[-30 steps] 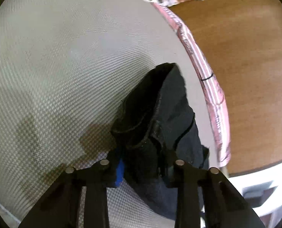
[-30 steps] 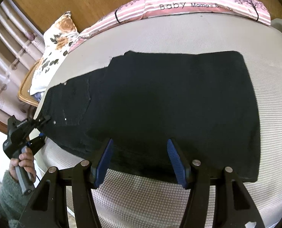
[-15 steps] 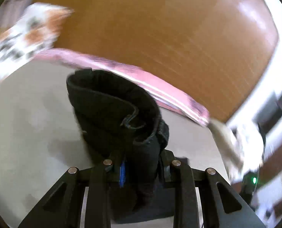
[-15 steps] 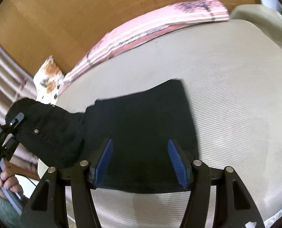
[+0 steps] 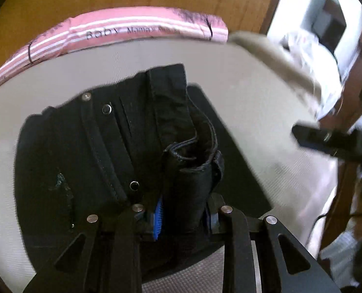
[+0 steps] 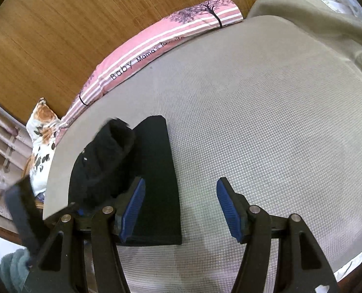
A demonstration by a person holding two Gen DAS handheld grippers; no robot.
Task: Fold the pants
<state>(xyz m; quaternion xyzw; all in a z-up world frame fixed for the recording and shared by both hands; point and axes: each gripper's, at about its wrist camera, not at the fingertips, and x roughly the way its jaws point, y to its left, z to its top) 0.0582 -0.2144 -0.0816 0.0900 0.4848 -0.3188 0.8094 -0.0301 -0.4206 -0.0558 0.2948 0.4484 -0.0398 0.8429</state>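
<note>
Black pants (image 6: 156,171) lie folded on the grey woven bed cover (image 6: 254,122), left of centre in the right wrist view. My left gripper (image 5: 184,217) is shut on the bunched waistband (image 5: 193,161), holding it raised over the flat layer beneath; rivets and a pocket seam show beside it. In the right wrist view the left gripper (image 6: 79,210) is a blurred dark shape at the left edge with the waistband bundle (image 6: 107,151) rising from it. My right gripper (image 6: 181,210) stands open with nothing in it, its left finger over the pants' edge and its right finger over bare cover.
A pink striped bolster (image 6: 156,41) lies along the wooden headboard (image 6: 58,24). A floral pillow (image 6: 41,134) sits at the far left. A beige blanket (image 6: 315,19) is heaped at the far right. The bed's near edge (image 6: 351,263) curves at lower right.
The left gripper has carried the waistband across over the flat legs and has rolled. The right gripper has slid off the pants to the right, over bare cover.
</note>
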